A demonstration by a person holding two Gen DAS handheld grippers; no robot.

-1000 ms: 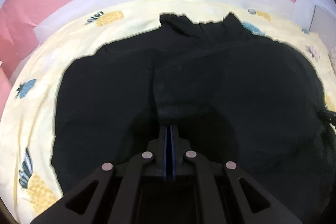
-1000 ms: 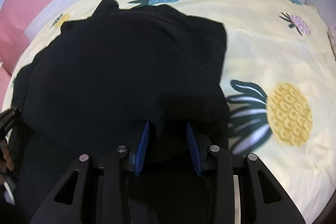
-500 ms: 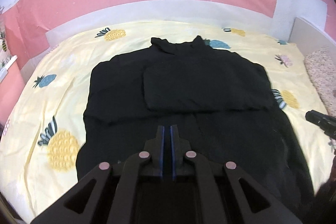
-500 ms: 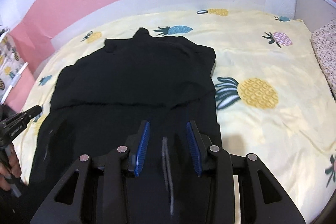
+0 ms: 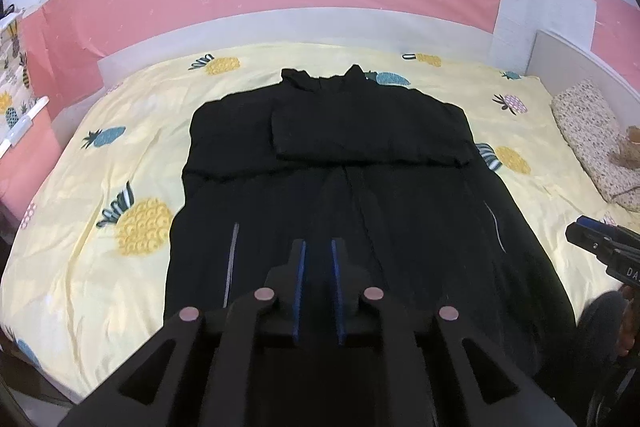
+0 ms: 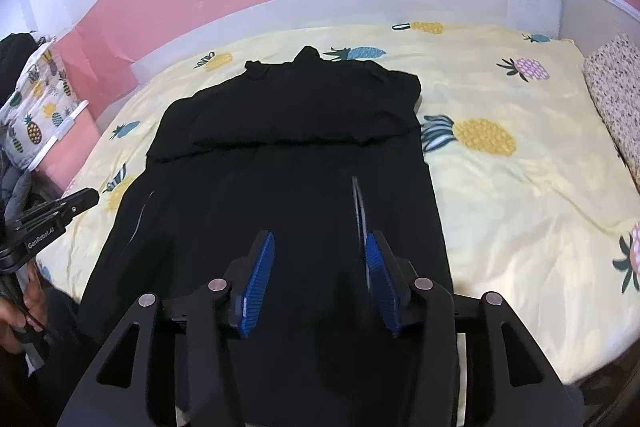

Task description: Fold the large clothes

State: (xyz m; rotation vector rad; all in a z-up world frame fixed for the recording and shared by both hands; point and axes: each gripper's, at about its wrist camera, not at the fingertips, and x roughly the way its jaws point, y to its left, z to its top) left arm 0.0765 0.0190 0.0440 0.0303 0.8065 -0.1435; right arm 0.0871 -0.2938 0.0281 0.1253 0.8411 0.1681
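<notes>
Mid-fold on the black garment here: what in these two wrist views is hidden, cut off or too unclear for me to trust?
- Black garment: near hem hidden behind the left gripper in the left view and behind the right gripper in the right view.
- Sleeves: black on black, so the layers are unclear in both views.
- Patterned pillow: cut off by the right view's edge.
- Bed sheet under the garment: covered.

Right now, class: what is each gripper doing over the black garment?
Left gripper: slightly open, holding nothing.
Right gripper: wide open, holding nothing.
</notes>
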